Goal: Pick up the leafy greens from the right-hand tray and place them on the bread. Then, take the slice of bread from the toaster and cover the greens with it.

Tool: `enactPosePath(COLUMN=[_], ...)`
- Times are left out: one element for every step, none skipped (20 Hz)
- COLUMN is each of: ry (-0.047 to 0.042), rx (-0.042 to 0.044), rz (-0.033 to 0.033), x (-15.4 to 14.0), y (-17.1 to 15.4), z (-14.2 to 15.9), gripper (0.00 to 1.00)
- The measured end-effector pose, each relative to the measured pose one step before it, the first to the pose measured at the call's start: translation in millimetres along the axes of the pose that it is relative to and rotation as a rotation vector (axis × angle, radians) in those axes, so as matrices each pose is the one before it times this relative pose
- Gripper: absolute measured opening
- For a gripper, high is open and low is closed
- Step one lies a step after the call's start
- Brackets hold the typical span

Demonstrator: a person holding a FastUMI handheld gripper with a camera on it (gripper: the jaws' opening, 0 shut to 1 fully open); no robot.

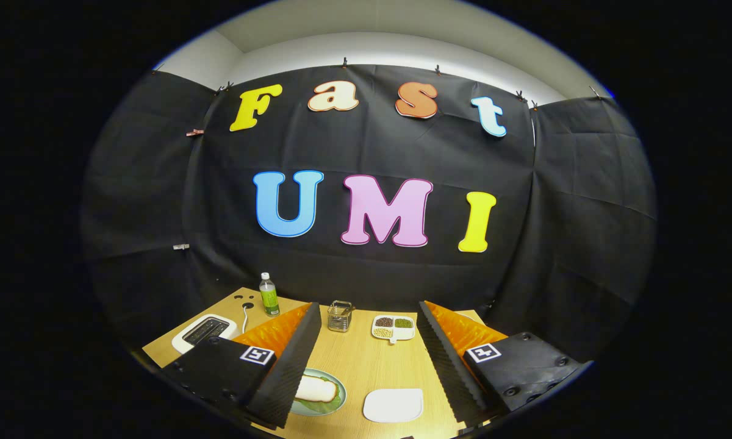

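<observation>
The claw (366, 372) hangs released above the desk (366, 360); between its fingers, one plate (335, 399) holds bread (316, 389) over greens (one white tray (393, 405) alongside).

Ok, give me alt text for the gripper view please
The open claw hovers over a wooden table, with a bread slice on greens on a plate and an empty white tray between its fingers. Beyond: toaster, bottle, wire basket, divided dish.

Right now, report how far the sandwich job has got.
Looks finished: bread lies over greens on the plate, the white tray is bare, and no slice shows in the toaster. The gripper is open, holding nothing. Nothing seems left.
</observation>
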State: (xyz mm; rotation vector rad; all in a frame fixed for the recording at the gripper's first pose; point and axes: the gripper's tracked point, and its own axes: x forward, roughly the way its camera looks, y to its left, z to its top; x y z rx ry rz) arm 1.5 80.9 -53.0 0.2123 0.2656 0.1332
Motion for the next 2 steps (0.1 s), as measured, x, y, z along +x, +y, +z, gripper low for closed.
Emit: enactPosePath(ry=[0.00157,0.0032], rx=[-0.00337,-0.00247], rz=[0.00177,0.00193], x=[0.51,-0.68], y=[0.27,0.71], z=[-1.06,-1.05], gripper=[0.98,0.97])
